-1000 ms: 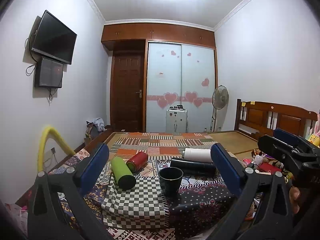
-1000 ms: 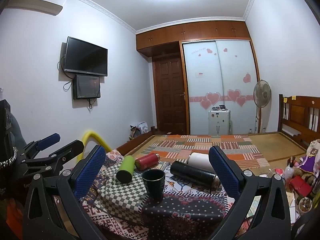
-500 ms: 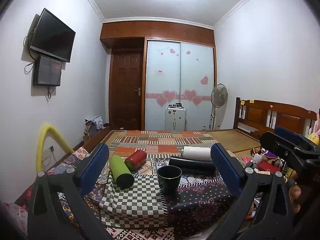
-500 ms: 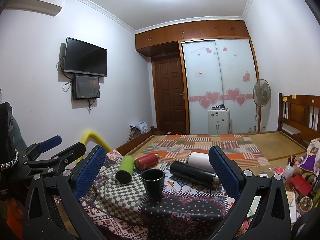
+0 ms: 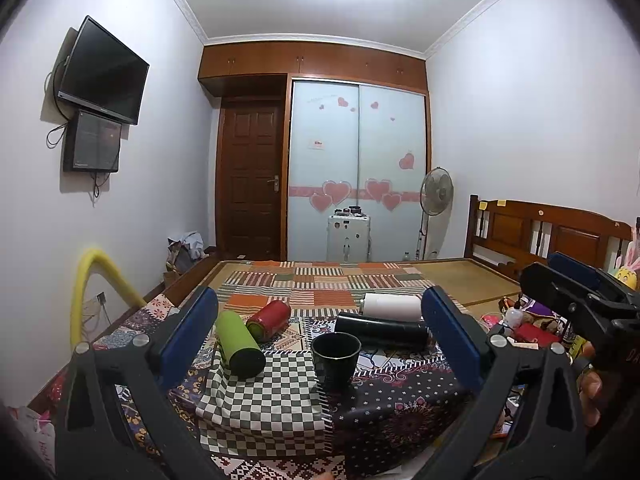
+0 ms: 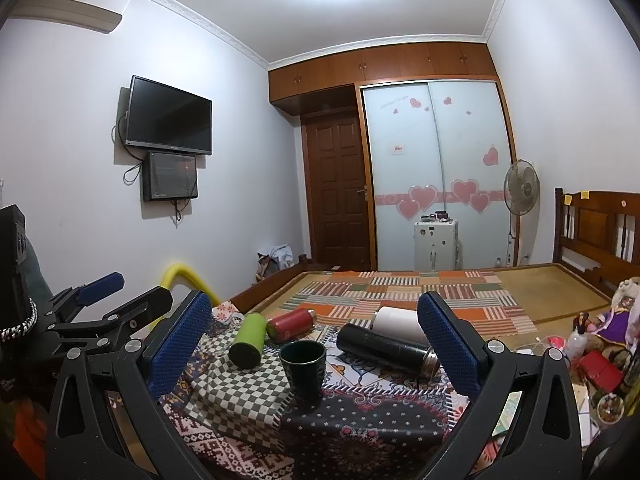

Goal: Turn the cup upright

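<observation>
Both pairs of jaws stand wide apart with nothing between the blue pads. The left gripper [image 5: 320, 328] and the right gripper [image 6: 314, 332] are each held back from the things on the cloth, touching none of them; in the left view the right gripper shows at the far right edge, and in the right view the left gripper shows at the far left.

Framed between the fingers in both views is the cup [image 5: 336, 359], dark green to black, standing upright with its mouth up. It sits where the checked cloth [image 5: 260, 404] meets the dark patterned cloth [image 6: 372, 420]. Its inside looks dark, and whether anything is in it cannot be told.

Just left of the cup a green bottle [image 5: 239, 338] lies on its side across the checked cloth, its round end toward the cameras. A red bottle [image 5: 269, 319] lies on its side behind it, close beside it or touching. Right of the cup and a little behind, a black flask [image 6: 386, 349] lies on its side, its metal end pointing right in the right view. A white bottle [image 5: 392, 306] lies on its side just behind the flask. All four are closed or turned so that no contents show.

Farther out a striped patchwork blanket [image 5: 320, 280] covers the bed, with a wooden headboard [image 5: 544, 232] at the right, a standing fan [image 6: 520, 190] and a small white cabinet [image 6: 435, 244] before the sliding doors.
</observation>
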The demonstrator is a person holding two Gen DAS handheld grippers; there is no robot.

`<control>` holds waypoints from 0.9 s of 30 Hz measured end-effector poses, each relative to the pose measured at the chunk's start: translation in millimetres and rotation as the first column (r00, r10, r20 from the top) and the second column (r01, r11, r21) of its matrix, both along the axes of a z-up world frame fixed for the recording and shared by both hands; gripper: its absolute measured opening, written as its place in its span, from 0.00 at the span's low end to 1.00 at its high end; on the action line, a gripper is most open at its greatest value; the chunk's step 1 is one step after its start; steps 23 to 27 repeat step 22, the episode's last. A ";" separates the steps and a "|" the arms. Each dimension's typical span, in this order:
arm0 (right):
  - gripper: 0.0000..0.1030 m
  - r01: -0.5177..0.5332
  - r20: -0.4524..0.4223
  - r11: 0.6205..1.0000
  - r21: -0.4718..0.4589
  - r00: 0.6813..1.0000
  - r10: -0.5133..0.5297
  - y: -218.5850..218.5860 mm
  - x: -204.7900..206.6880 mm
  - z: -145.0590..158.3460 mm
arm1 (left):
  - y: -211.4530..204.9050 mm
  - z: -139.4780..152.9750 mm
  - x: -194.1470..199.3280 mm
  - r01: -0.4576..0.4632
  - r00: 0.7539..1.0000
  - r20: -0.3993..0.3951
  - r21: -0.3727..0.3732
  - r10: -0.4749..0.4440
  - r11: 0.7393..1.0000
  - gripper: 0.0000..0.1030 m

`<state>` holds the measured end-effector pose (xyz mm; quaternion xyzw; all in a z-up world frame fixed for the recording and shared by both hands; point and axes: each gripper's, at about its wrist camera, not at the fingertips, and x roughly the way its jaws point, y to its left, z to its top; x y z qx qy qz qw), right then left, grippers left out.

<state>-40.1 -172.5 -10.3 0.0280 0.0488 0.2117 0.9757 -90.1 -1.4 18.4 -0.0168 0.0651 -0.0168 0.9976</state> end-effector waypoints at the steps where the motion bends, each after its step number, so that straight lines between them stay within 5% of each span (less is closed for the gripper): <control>1: 1.00 0.001 0.000 1.000 0.001 1.000 -0.001 -0.1 0.1 0.2 | 0.4 0.2 0.7 0.003 1.000 -0.003 -0.001 -0.003 1.000 1.00; 27: 1.00 0.012 -0.003 1.000 0.006 1.000 -0.012 -2.0 2.3 2.2 | -2.7 -5.8 10.2 0.021 0.999 -0.032 -0.002 -0.021 1.000 1.00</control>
